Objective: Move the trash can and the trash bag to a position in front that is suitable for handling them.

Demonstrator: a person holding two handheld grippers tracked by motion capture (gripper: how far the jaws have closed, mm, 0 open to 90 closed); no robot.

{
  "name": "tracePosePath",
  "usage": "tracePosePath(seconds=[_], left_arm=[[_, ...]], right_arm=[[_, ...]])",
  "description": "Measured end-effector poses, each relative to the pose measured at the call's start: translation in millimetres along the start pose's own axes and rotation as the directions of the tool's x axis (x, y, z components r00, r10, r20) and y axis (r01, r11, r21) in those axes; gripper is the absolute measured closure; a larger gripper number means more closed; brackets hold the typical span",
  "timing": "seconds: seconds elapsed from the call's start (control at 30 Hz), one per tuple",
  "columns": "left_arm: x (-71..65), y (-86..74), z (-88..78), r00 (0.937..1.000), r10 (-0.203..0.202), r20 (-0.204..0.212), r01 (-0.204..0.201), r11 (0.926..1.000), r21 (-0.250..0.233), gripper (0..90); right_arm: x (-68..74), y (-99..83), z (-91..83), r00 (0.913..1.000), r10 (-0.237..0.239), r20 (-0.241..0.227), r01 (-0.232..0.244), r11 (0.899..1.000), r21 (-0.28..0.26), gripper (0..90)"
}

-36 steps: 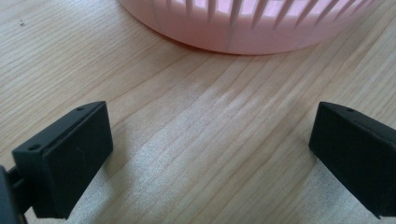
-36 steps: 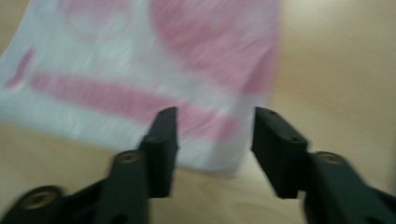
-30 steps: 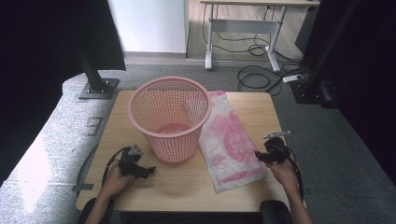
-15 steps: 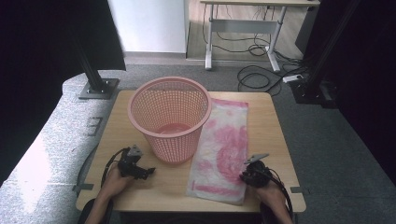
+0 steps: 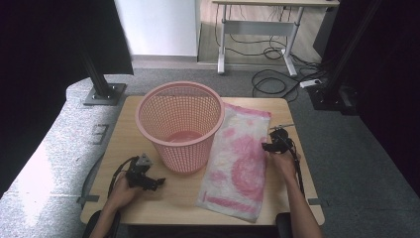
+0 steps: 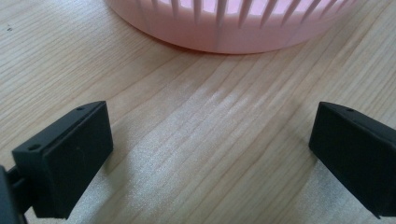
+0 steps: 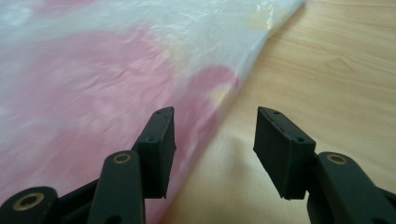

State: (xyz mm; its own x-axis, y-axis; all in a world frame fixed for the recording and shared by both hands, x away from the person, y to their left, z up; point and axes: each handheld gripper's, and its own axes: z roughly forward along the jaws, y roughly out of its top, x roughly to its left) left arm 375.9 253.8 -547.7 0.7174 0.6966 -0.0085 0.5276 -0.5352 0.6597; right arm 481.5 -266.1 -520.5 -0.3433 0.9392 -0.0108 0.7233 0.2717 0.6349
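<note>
Overhead, the pink-patterned plastic bag [image 5: 238, 163] lies flat beside the pink mesh basket [image 5: 179, 124]; the right gripper [image 5: 271, 145] sits at its right edge, jaws having just opened. Left gripper [image 6: 210, 154]: jaws wide, empty, basket base ahead. Right gripper view: jaws part-open, empty, straddling the bag's edge.

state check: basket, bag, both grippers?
pink basket: upright on the table, nothing seen inside
pink and white plastic bag: lying flat beside the basket, not held
left gripper: jaws wide open over bare wood near the basket's base, nothing between them
right gripper: jaws have just been opening, now part open over the bag's edge, gripping nothing
</note>
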Motion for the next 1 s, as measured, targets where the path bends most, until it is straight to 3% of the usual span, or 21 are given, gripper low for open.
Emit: tracePosePath(seconds=[0.03,0.07,0.17,0.23,0.3,0.33,0.43,0.47,0.53,0.73,0.83,0.87,0.9,0.93,0.97,1.0], left_arm=[[0.0,0.0,0.0,1.0000,0.000,0.000,0.000,1.0000,0.000,0.0],[0.0,0.0,0.0,1.0000,0.000,-0.001,0.000,1.0000,0.000,0.0],[-0.2,-0.1,-0.2,1.0000,-0.001,-0.001,0.001,1.0000,0.000,0.0],[-0.1,-0.3,-0.3,1.0000,0.000,-0.001,0.000,1.0000,0.001,0.0],[-0.2,-0.3,-0.3,1.0000,0.000,-0.002,0.000,1.0000,0.001,0.0],[-0.2,-0.3,-0.3,1.0000,0.000,-0.002,0.000,1.0000,0.001,0.0],[-0.2,-0.2,-0.4,1.0000,-0.001,-0.003,0.001,1.0000,0.002,0.0],[-0.2,-0.2,-0.4,1.0000,-0.001,-0.003,0.001,1.0000,0.002,0.0],[0.0,0.2,-0.5,1.0000,0.001,-0.003,-0.001,1.0000,0.008,0.0],[0.8,0.2,-1.2,0.9999,-0.004,-0.010,0.005,0.9999,0.014,0.0],[2.8,1.2,-1.4,0.9998,-0.007,-0.020,0.008,0.9998,0.021,0.0],[4.8,2.7,-3.4,0.9986,0.000,-0.053,0.001,0.9995,0.031,0.0],[6.3,3.7,-4.8,0.9973,0.003,-0.074,0.000,0.9995,0.032,0.0],[6.3,3.7,-4.8,0.9973,0.003,-0.074,0.000,0.9995,0.032,0.0],[9.8,5.5,-7.5,0.9963,0.000,-0.086,0.003,0.9996,0.029,0.0],[16.6,9.0,-12.6,0.9950,-0.016,-0.099,0.017,0.9998,0.012,0.0]], right_arm=[[0.0,0.0,0.0,1.0000,0.000,0.000,0.000,1.000,0.000,49.1],[-0.8,-0.8,10.5,0.9994,0.016,-0.030,-0.015,1.000,0.015,71.8],[-0.5,-5.4,13.6,0.9974,0.015,-0.070,-0.014,1.000,0.014,88.7],[-1.0,-8.4,9.2,0.9978,-0.008,-0.066,0.010,1.000,0.027,89.4],[-2.5,-15.9,-3.9,0.9989,-0.043,-0.019,0.043,0.999,0.030,89.4],[-2.5,-15.9,-3.9,0.9989,-0.043,-0.019,0.043,0.999,0.030,89.4],[-10.0,-43.7,-35.9,0.9981,-0.057,0.024,0.056,0.998,0.027,89.3],[-10.0,-43.7,-35.9,0.9981,-0.057,0.024,0.056,0.998,0.027,89.3],[-14.9,-71.0,-56.8,0.9989,-0.045,0.015,0.044,0.999,0.025,89.1],[-21.6,-114.8,-87.9,0.9994,-0.027,0.020,0.026,0.999,0.043,88.7],[-23.6,-120.5,-93.0,0.9995,-0.023,0.020,0.022,0.999,0.044,85.5],[-24.3,-120.4,-96.1,0.9994,-0.022,0.025,0.021,0.999,0.037,70.6],[-23.8,-118.7,-97.2,0.9993,-0.020,0.032,0.020,0.999,0.027,61.4],[-23.8,-118.7,-97.2,0.9993,-0.020,0.032,0.020,0.999,0.027,61.4],[-21.3,-112.7,-99.5,0.9984,-0.028,0.048,0.029,1.000,-0.009,44.0],[-20.2,-110.1,-99.6,0.9985,-0.033,0.043,0.034,0.999,-0.023,37.8]])
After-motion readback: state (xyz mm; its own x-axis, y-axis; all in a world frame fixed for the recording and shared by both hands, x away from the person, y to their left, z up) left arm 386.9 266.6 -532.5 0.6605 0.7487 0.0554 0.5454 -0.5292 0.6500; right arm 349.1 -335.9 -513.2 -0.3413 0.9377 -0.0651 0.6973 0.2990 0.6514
